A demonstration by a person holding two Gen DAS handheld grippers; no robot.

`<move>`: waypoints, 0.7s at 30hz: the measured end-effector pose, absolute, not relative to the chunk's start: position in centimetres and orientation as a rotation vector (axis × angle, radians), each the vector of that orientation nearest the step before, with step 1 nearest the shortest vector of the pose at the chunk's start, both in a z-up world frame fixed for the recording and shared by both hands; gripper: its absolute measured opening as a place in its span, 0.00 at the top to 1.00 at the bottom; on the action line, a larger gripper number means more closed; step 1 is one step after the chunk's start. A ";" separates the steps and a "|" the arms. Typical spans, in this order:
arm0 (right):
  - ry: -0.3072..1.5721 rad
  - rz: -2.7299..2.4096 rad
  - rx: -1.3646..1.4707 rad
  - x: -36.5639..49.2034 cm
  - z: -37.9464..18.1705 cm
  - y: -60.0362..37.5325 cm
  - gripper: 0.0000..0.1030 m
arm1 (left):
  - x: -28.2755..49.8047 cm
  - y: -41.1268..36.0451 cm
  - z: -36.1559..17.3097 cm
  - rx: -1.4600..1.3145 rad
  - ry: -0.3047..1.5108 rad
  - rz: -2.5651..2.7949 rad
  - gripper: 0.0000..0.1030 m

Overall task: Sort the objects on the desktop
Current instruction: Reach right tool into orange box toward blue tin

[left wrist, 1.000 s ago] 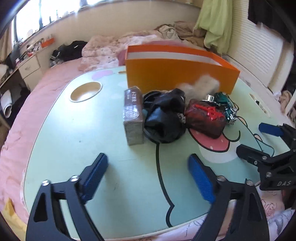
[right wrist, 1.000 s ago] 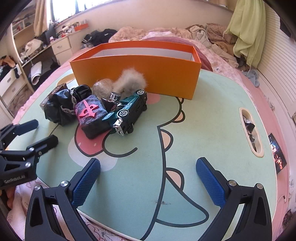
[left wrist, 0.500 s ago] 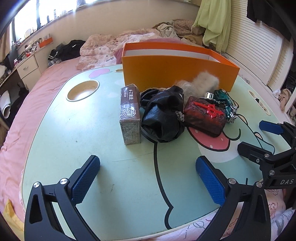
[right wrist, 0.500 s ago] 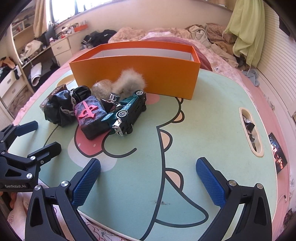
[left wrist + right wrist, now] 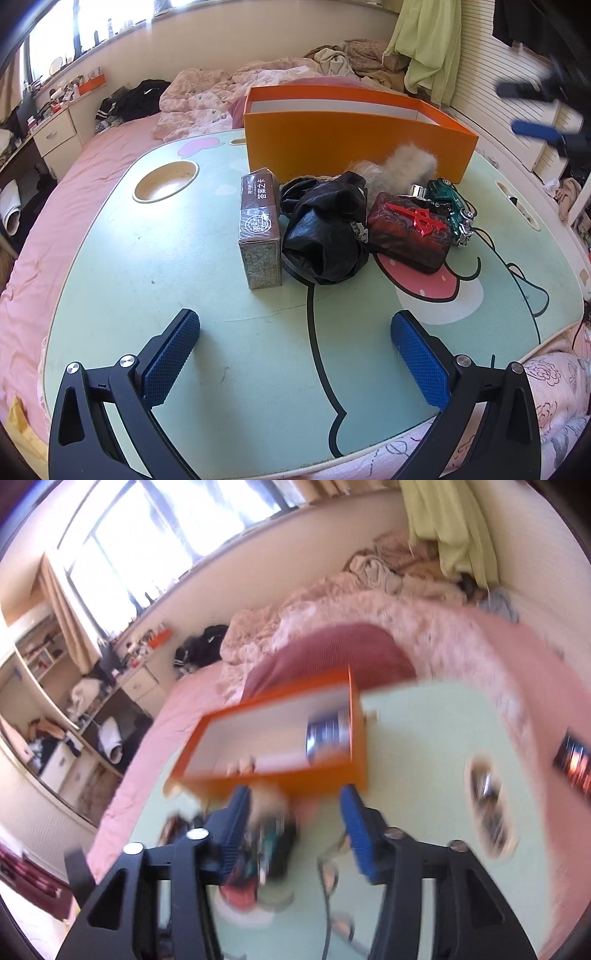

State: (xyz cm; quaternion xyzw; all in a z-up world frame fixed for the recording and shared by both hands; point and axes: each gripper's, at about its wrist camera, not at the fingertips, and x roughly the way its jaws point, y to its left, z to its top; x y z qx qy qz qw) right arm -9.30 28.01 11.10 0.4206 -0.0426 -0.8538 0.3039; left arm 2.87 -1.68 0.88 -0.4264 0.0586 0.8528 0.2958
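Objects for sorting sit bunched in the middle of the left wrist view, on the pale green cartoon-printed table (image 5: pixel 155 258), probably heaped there so each can be lifted the short way into the orange box (image 5: pixel 354 147) standing open-topped just behind them. Farthest left in the cluster is a brown card box (image 5: pixel 260 229) lying on its long side, touching a crumpled black bag (image 5: pixel 325 236) to its right. Next comes a dark red case (image 5: pixel 410 229) with a raised red emblem, then a green toy car (image 5: pixel 452 205) against its right edge; a grey fur pom-pom (image 5: pixel 410 162) rests between the pile and the box wall.

At the bottom of that frame the left gripper (image 5: pixel 295 354) hovers low over bare tabletop with its jaws wide apart and nothing between them, likely parked clear of the pile so the other hand has room.

At the upper right of the same frame the right gripper (image 5: pixel 532 110) shows as a blur, raised well above the table. Its own view is heavily smeared: the right gripper (image 5: pixel 295 819) there has jaws that have just been closing yet stand apart, and nothing is pressed between the pads. The orange box (image 5: pixel 280 779) fills the centre with a striped object already inside, and the toy car (image 5: pixel 271 843) appears as a green smear below, so this hand seems to be swinging in over the pile for a pick.
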 end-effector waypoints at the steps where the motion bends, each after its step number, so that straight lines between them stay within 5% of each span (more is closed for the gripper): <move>1: -0.056 -2.257 1.155 -10.6 11.8 26.7 0.36 | 2.8 -1.7 0.9 -1.134 0.156 2.268 0.00; 19: 0.733 -2.195 1.772 -21.9 1.7 12.6 0.38 | 3.0 -1.6 0.8 -1.111 0.149 2.265 0.00; 21: 0.741 -2.247 1.778 -22.1 1.0 12.5 0.27 | 3.0 -1.6 0.8 -1.106 0.151 2.265 0.00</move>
